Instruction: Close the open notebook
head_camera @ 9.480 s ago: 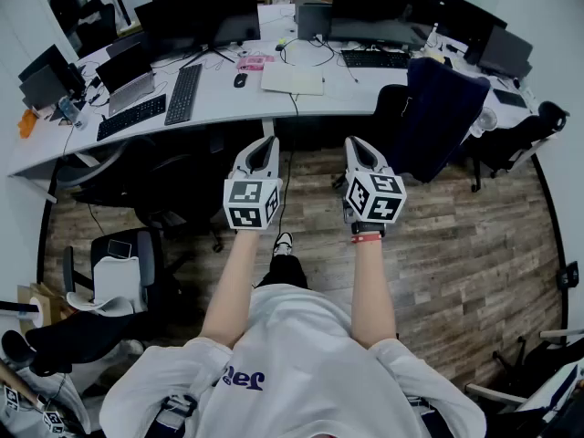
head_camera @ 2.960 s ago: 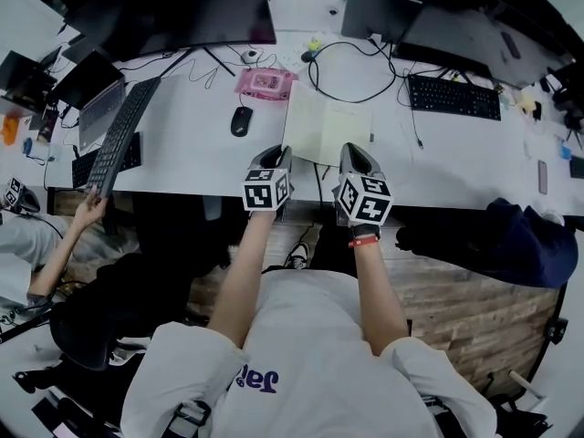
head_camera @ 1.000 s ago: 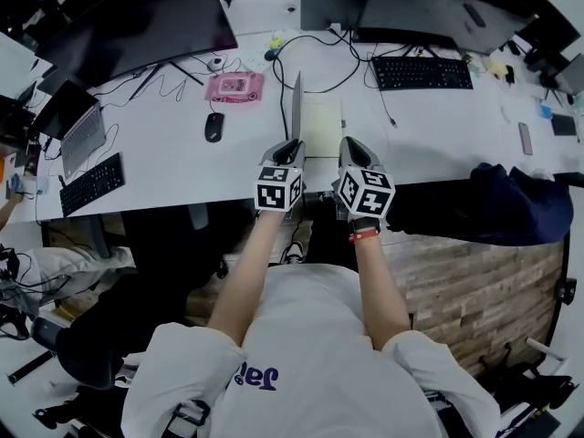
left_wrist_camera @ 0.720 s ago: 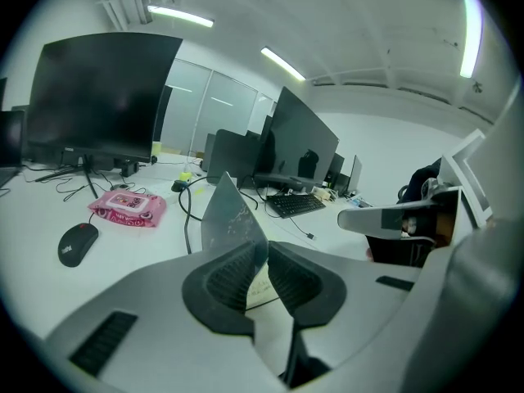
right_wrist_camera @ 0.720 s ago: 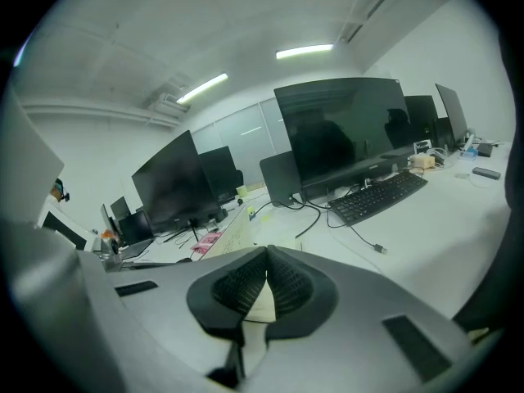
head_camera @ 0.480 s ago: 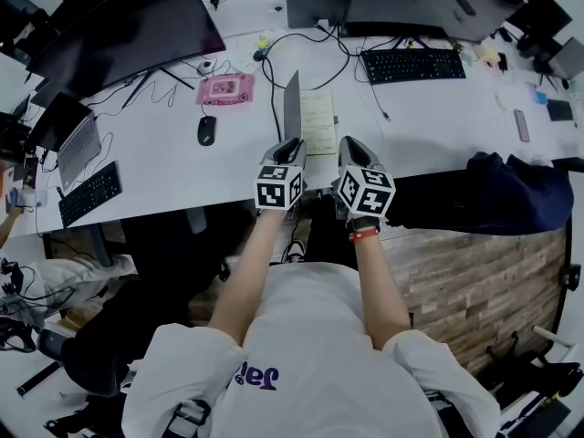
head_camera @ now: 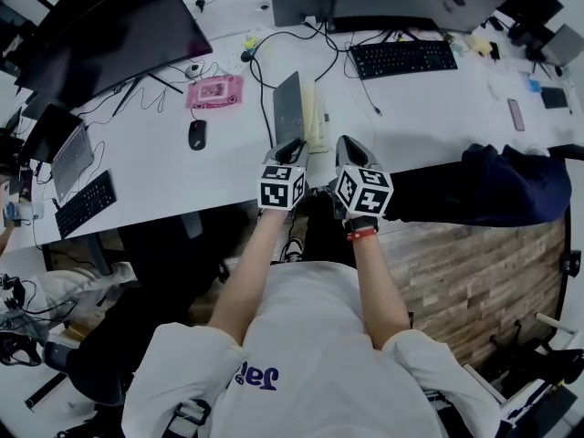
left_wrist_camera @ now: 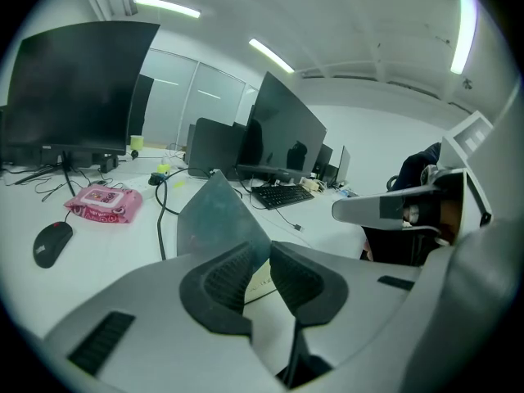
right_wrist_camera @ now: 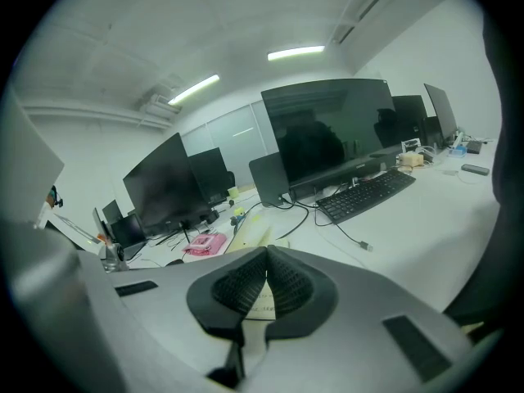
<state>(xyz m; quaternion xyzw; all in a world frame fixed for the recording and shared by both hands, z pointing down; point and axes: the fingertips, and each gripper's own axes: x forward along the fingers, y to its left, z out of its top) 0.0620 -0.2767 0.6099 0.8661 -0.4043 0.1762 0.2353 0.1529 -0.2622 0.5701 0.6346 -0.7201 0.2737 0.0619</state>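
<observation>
While its grey cover (head_camera: 288, 108) stands raised and tilts toward the right-hand page, the notebook (head_camera: 314, 117) lies on the white desk (head_camera: 429, 117) near the front edge, directly ahead of both grippers. The lined page shows below the leaning cover, which is not yet down. The left gripper (head_camera: 290, 147) sits at the notebook's near edge. Its jaws have just been opening and stand slightly spread. In the left gripper view the pads press on nothing, and the cover (left_wrist_camera: 214, 218) rises just beyond the tips (left_wrist_camera: 268, 248). The right gripper (head_camera: 348, 144) is just beside it, to the right of the notebook. In the right gripper view its jaws (right_wrist_camera: 266, 257) are pressed together with nothing between them. A black cable (head_camera: 258, 71) runs past the cover's left side. A mouse (head_camera: 195, 134) and a pink pack (head_camera: 215, 90) lie further left. A keyboard (head_camera: 401, 57) lies to the upper right, and a dark monitor (head_camera: 109, 35) stands at the back left.
</observation>
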